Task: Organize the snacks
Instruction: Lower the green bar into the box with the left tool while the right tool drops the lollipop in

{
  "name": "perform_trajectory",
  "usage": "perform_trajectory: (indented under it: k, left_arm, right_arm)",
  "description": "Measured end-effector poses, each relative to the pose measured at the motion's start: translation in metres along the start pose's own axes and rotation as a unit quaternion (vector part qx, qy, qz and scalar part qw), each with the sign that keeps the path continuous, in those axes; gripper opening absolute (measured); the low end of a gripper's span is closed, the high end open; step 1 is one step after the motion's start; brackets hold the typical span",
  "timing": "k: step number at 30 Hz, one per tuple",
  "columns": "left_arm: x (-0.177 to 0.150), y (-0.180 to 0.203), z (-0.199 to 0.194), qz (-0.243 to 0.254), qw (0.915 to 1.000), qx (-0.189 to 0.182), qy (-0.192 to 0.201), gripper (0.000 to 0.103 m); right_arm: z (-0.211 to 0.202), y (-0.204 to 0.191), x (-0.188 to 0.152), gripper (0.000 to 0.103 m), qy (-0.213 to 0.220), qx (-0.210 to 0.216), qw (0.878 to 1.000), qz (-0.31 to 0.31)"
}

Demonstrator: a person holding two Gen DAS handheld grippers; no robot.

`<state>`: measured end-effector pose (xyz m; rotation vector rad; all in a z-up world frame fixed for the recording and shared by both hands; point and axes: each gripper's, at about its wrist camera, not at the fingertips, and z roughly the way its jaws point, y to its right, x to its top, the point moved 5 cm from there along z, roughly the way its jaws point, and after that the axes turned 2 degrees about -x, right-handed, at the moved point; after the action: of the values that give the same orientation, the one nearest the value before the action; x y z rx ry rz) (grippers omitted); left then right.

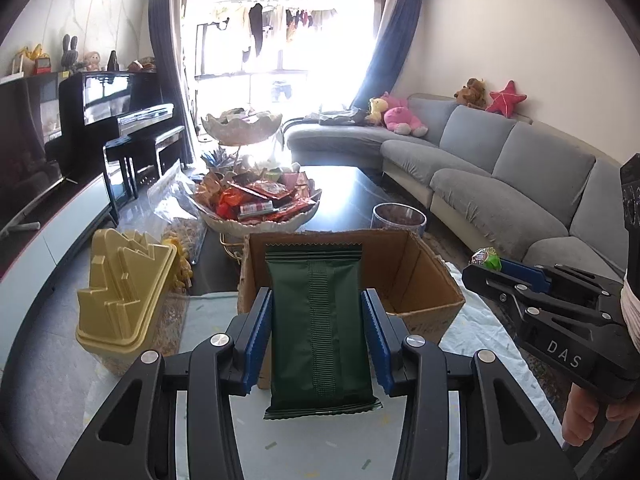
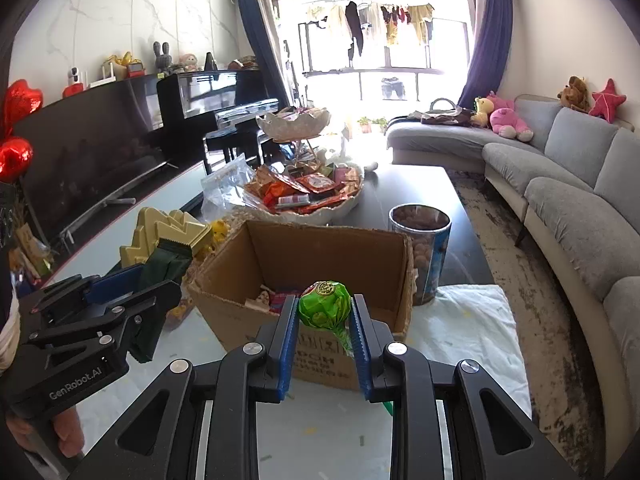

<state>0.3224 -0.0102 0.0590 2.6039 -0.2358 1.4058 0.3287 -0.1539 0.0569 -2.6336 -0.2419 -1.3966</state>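
Left tool (image 1: 316,336) grips the green packet (image 1: 320,332), right tool (image 2: 325,338) pinches the lollipop (image 2: 326,304); tiered bowl (image 1: 224,222) waits at twelve o'clock beyond the box (image 1: 424,280).

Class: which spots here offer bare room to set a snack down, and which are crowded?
Free: the white cloth right of the cardboard box, and the dark tabletop beyond the nut canister. Crowded: the tiered snack bowl and plastic bags.
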Motion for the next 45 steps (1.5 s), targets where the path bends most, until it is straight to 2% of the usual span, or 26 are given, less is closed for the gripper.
perform_trajectory:
  k: [6,11,22,30,32,34,35,38,42,45]
  left_arm:
    - [0.022,-0.004,0.009,0.012,0.9999,0.009,0.005,0.044]
    - [0.034,-0.01,0.024,0.008,0.9999,0.004,-0.008,0.044]
    - [0.046,-0.021,0.069,-0.008,0.9985,-0.013,-0.052,0.044]
    - [0.042,-0.02,0.104,-0.006,0.9961,-0.012,-0.087,0.045]
    - [0.04,-0.021,0.11,-0.003,0.9958,-0.003,-0.091,0.048]
    - [0.038,-0.023,0.111,0.003,0.9956,0.012,-0.093,0.058]
    - [0.036,-0.024,0.111,0.005,0.9956,0.02,-0.091,0.061]
    - [0.03,-0.027,0.107,0.005,0.9951,0.034,-0.093,0.064]
    - [0.022,-0.028,0.095,0.001,0.9954,0.039,-0.088,0.067]
    - [0.018,-0.026,0.077,0.003,0.9963,0.046,-0.072,0.07]
  right_arm:
    - [0.004,-0.006,0.022,0.027,0.008,-0.004,1.0,-0.024]
    - [0.014,-0.008,0.038,0.027,0.003,0.003,0.999,-0.035]
    - [0.064,0.001,0.05,0.027,-0.048,0.027,0.998,-0.018]
    - [0.101,0.007,0.045,0.027,-0.081,0.02,0.996,-0.008]
    - [0.107,0.008,0.043,0.027,-0.089,0.017,0.996,-0.008]
    - [0.112,0.009,0.039,0.027,-0.095,0.013,0.995,-0.008]
    - [0.112,0.009,0.038,0.029,-0.098,0.011,0.995,-0.007]
    - [0.111,0.014,0.033,0.047,-0.098,-0.001,0.995,-0.006]
    - [0.1,0.015,0.028,0.048,-0.091,-0.016,0.996,-0.011]
    - [0.085,0.016,0.026,0.057,-0.075,-0.028,0.997,-0.011]
